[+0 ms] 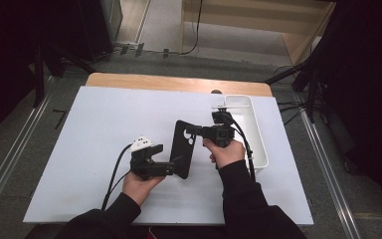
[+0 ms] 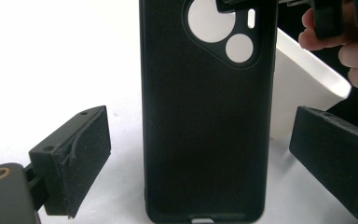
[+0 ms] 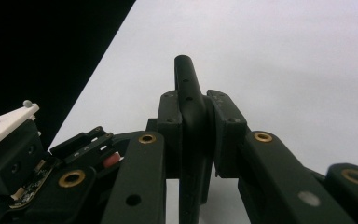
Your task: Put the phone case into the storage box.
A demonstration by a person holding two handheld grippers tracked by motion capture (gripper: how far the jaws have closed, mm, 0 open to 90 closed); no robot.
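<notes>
A: In the high view, what are the 2 grippers doing?

B: The right gripper [image 1: 193,131] is clamped on the top edge of 1 black phone case [image 1: 183,149], holding it above the white table [image 1: 94,124]. The left gripper [image 1: 171,167] is at the case's lower end, near the table's middle.

A: Does the left gripper view add anything?

B: Yes. There the phone case [image 2: 205,130] stands upright between the left gripper's 2 jaws, which are spread wide and clear of it on both sides. It shows the case's matte inner face and 3 cut-outs: 1 large round hole, 1 smaller round hole and 1 slim slot. Behind it is the corner of 1 white tray [image 2: 307,79].

A: And the right gripper view?

B: It shows the phone case [image 3: 190,107] edge-on, a thin rounded rim with small holes, pinched between the right gripper's [image 3: 193,116] 2 flat black pads.

A: The tray?

B: From above, the white tray [image 1: 258,139] is a long, smooth plastic rectangle at the table's right edge, just beside the right hand [image 1: 227,152].
</notes>
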